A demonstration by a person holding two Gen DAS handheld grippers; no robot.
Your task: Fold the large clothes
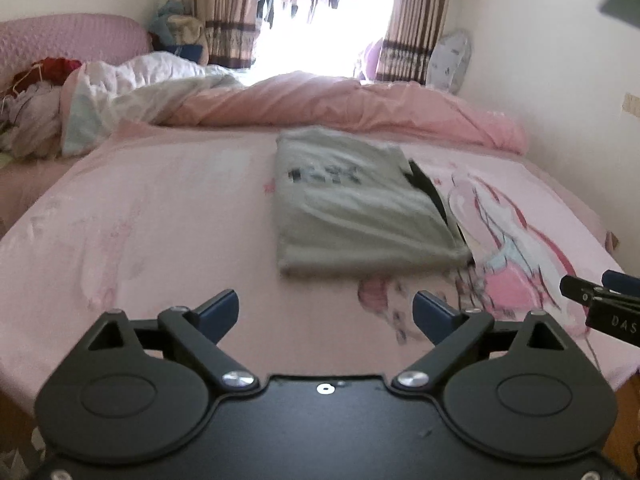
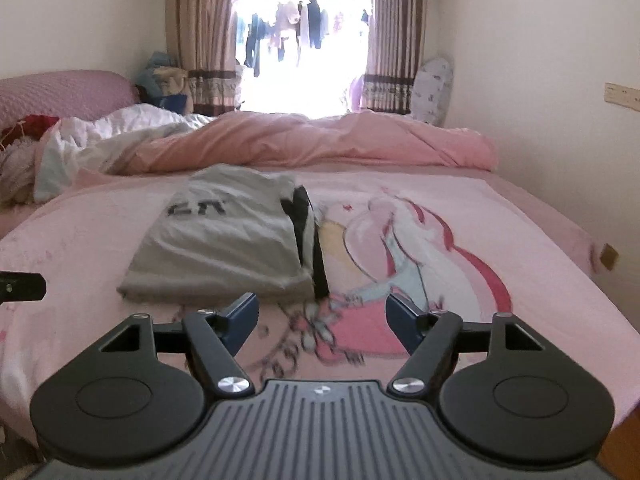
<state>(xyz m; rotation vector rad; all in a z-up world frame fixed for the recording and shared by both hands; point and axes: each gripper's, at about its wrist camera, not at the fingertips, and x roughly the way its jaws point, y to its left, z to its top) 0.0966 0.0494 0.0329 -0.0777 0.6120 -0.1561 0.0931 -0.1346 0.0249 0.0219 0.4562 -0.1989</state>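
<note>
A grey garment with dark lettering [image 1: 352,204] lies folded into a flat rectangle on the pink bed sheet [image 1: 160,220], with a black part showing along its right edge. It also shows in the right wrist view [image 2: 228,236]. My left gripper [image 1: 326,314] is open and empty, a little short of the garment's near edge. My right gripper [image 2: 322,318] is open and empty, just short of the garment's near right corner. The right gripper's tip shows at the right edge of the left wrist view [image 1: 600,300].
A rumpled pink duvet [image 1: 340,104] lies across the far side of the bed. A pile of clothes [image 1: 28,100] sits at the far left by the pink headboard [image 1: 68,40]. Walls run close on the right. Curtains frame a bright window [image 2: 304,40].
</note>
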